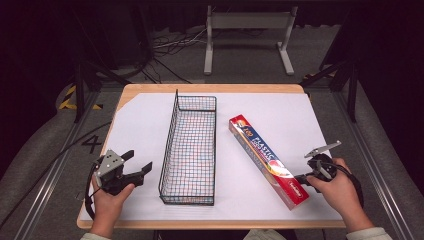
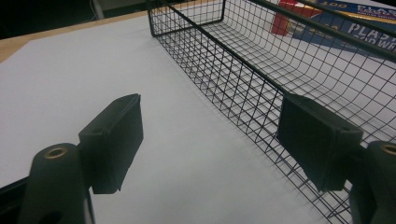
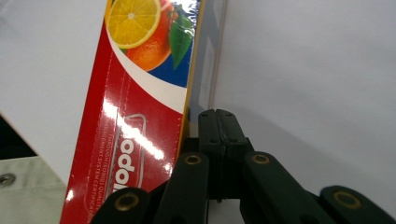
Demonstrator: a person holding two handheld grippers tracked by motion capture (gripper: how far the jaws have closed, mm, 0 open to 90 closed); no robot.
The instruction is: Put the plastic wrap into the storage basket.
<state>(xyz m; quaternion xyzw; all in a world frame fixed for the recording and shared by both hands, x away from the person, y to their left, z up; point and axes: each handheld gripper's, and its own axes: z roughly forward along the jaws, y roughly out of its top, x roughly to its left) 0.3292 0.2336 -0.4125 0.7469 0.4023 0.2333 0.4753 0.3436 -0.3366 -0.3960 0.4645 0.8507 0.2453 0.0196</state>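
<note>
Right tool (image 3: 218, 135) pressed closed beside box (image 1: 268, 159) reading "100 PLASTIC"

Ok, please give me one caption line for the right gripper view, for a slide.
Closed right tongs rest beside the near end of the plastic wrap box on the white sheet.

White sheet (image 1: 145, 130) covers most of the wooden table (image 1: 210, 88) – bare wood shows at the far edge & far-left corner. Beyond the table, grey floor w/ a white metal stand (image 1: 247, 35) and a tangle of cables (image 1: 170, 47). Left of the table: yellow-black tape (image 1: 67, 97), plus a dark "4" (image 1: 92, 144) marked on the floor.
</note>
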